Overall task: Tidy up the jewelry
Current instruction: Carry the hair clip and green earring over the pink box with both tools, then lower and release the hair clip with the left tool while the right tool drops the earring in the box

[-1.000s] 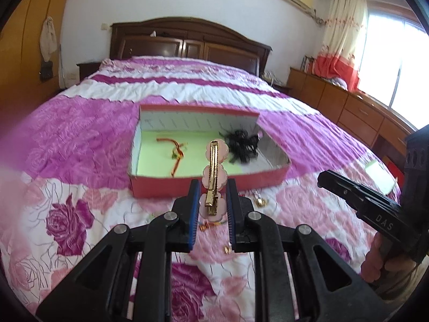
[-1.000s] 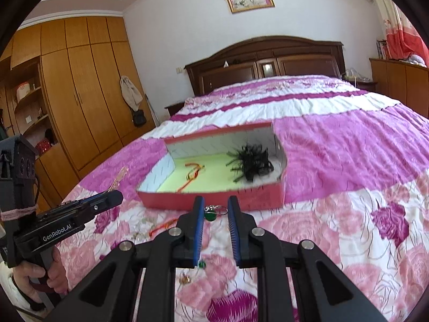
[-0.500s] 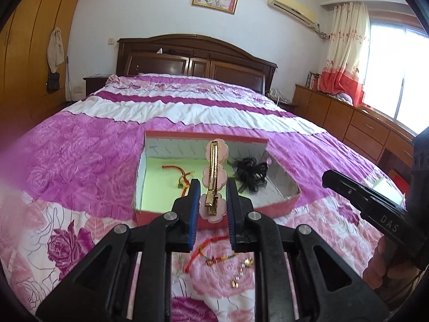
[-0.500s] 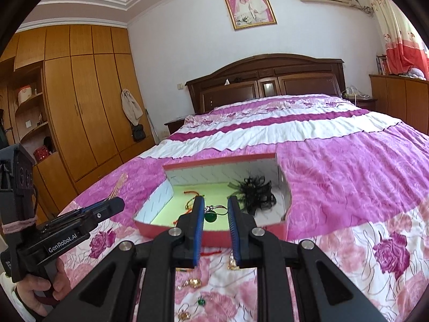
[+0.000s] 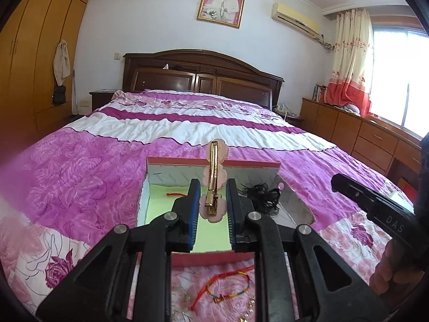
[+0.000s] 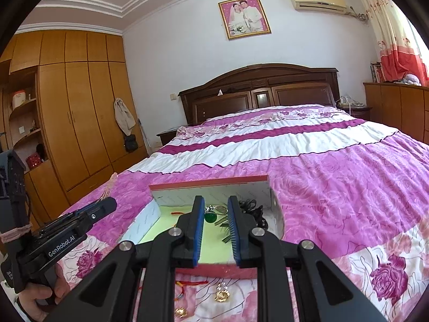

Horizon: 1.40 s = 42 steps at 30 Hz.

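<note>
My left gripper is shut on a pink flower hair clip with a gold bar, held upright above the open red box. My right gripper is shut on a green bead pendant with a metal ring, held over the same red box. The box has a green floor with a red string and a black hair tie inside. A multicoloured bracelet and gold pieces lie on the bedspread in front of the box.
The pink floral bedspread covers a large bed with a dark wooden headboard. The other gripper shows at the right of the left wrist view and at the left of the right wrist view. Wardrobes stand at the left, drawers at the right.
Both grippers have moved forward and up over the box, each still holding its item. The loose jewellery on the bedspread now lies below the fingers.
</note>
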Motion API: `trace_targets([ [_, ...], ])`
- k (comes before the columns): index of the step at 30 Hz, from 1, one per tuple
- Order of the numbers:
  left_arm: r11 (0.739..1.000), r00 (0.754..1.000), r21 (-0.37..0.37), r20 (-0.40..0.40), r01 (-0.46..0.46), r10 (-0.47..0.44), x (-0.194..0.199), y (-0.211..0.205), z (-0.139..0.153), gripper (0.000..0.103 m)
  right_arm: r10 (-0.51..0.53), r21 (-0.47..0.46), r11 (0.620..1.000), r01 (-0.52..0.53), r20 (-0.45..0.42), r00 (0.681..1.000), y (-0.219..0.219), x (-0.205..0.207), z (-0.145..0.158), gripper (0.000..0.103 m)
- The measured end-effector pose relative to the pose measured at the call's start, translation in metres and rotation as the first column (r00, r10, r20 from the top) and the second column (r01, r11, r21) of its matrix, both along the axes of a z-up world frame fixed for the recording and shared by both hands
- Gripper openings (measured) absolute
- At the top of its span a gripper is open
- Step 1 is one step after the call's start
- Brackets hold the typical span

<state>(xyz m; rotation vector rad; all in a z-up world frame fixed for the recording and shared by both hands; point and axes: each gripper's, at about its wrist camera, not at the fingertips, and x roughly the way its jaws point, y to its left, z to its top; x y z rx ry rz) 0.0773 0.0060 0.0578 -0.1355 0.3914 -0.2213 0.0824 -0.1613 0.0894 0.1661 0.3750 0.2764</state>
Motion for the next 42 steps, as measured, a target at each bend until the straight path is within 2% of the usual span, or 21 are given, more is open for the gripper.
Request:
trace_targets([
  [6,1.0,1.0,0.001,-0.016,-0.023,0.023,0.016,0.003,-0.006,0.011,-0.016,-0.019,1.0,0.016,-0.018,1.0,0.0,0.02,-0.005,0.02],
  [13,0.999,0.992,0.029,-0.121,-0.017,0.02,0.042,0.001,-0.021,0.011,-0.017,-0.038,0.999,0.014,-0.097,0.995,0.0,0.048,-0.02,0.02],
  [17,0.999,0.981,0.031,-0.193,-0.024,0.029,0.054,0.0,-0.034,0.011,-0.027,-0.049,0.999,0.02,-0.16,0.987,-0.001,0.063,-0.033,0.02],
  [23,0.997,0.956,0.082,-0.291,-0.013,0.037,0.066,-0.006,-0.053,0.011,-0.039,-0.054,0.998,0.027,-0.252,0.967,-0.004,0.081,-0.051,0.02],
  [30,0.997,0.92,0.076,-0.388,-0.024,0.052,0.078,-0.002,-0.07,0.011,-0.039,-0.078,0.997,0.014,-0.323,0.945,-0.002,0.09,-0.069,0.02],
  [37,0.995,0.913,0.102,-0.405,-0.018,0.058,0.078,-0.006,-0.072,0.011,-0.042,-0.109,0.994,0.003,-0.354,0.934,0.002,0.094,-0.077,0.02],
  [42,0.996,0.911,0.091,-0.41,-0.006,0.043,0.08,-0.005,-0.071,0.014,-0.039,-0.099,0.995,0.003,-0.363,0.931,0.002,0.094,-0.078,0.021],
])
